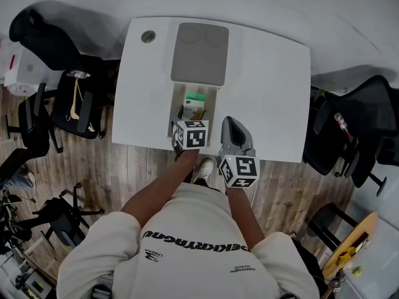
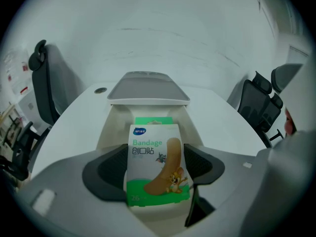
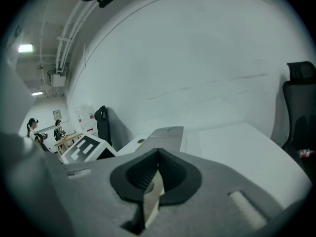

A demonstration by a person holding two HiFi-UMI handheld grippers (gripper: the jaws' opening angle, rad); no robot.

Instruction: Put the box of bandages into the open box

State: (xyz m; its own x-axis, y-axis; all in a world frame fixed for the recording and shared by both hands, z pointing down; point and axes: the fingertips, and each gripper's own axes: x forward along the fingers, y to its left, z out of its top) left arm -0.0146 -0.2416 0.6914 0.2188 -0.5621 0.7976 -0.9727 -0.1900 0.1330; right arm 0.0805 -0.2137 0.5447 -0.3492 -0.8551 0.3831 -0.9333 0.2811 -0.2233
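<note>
The box of bandages (image 2: 157, 164), white and green with a cartoon plaster on its face, sits upright between the jaws of my left gripper (image 2: 157, 168), which is shut on it. In the head view the left gripper (image 1: 191, 119) holds it (image 1: 197, 111) over the near end of the open box (image 1: 176, 101), whose grey lid (image 1: 199, 53) lies flipped back. A green pack (image 2: 154, 120) shows inside the open box (image 2: 112, 127) behind the bandages. My right gripper (image 1: 232, 124) hovers just right of the open box, shut with nothing in it (image 3: 157, 168).
The white table (image 1: 268, 86) has a round grommet (image 1: 148, 36) at its far left corner. Black office chairs (image 1: 56, 48) stand to the left and another (image 1: 349, 129) to the right. The table's front edge runs right under both grippers.
</note>
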